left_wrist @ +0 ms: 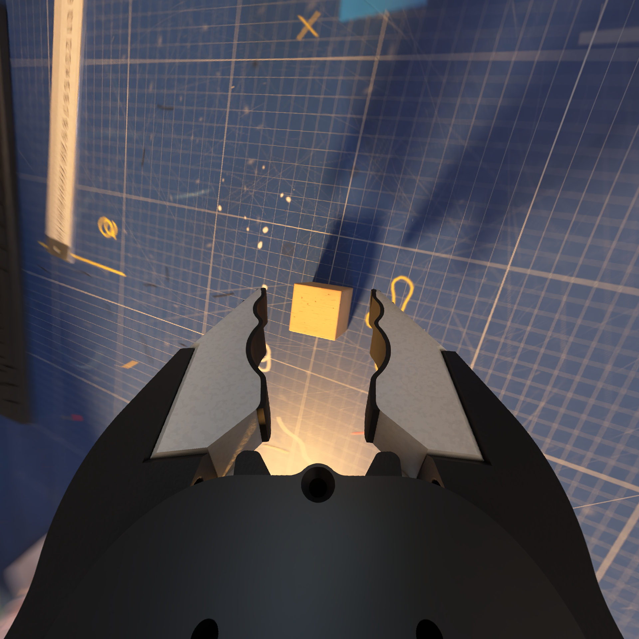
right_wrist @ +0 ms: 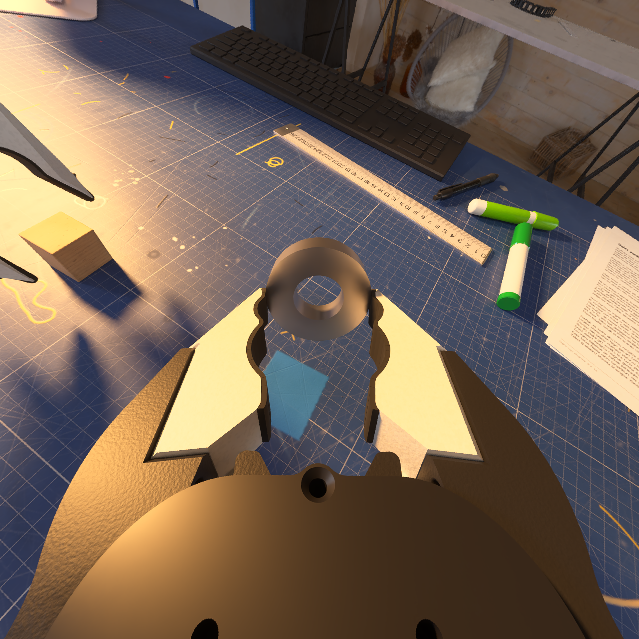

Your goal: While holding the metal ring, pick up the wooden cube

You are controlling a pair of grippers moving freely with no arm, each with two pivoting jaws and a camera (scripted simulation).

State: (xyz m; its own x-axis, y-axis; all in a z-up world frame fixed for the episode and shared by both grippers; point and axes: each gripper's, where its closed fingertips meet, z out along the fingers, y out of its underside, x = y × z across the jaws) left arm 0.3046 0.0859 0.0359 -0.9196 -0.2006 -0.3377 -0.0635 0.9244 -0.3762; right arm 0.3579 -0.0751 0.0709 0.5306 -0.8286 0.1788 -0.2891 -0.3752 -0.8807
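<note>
In the left wrist view, the left tool [left_wrist: 317, 294] is spread wide and holds nothing. The cube [left_wrist: 316, 311] sits on the blue bench [left_wrist: 484, 173] in the centre of the frame, just beyond the fingertips and roughly in line with the gap between them; it does not touch either finger. One flat face looks toward the camera and a narrow side face shows on the right. A ruler [left_wrist: 64, 131] lies in the upper left of the frame, well apart from the cube.

In the right wrist view, the right tool [right_wrist: 318, 301] is pinching the ring [right_wrist: 316, 288] by its outer rim, in the centre of the frame, with the hole facing the camera. The ring hangs above the bench [right_wrist: 449, 397]. The cube [right_wrist: 65, 243] is at the left edge, resting on the bench between the two dark fingertips of the left tool [right_wrist: 52, 238]. The keyboard [right_wrist: 332, 96], ruler [right_wrist: 383, 193], a black pen [right_wrist: 465, 186], two green markers [right_wrist: 513, 238] and papers [right_wrist: 605, 311] lie in the upper right, away from it.

The cube looks light and stiff, with a dry wooden surface that should not slip much. I think the best hold is on two opposite flat sides, near the middle of their height, with the fingers square to the faces so that it does not twist out.
</note>
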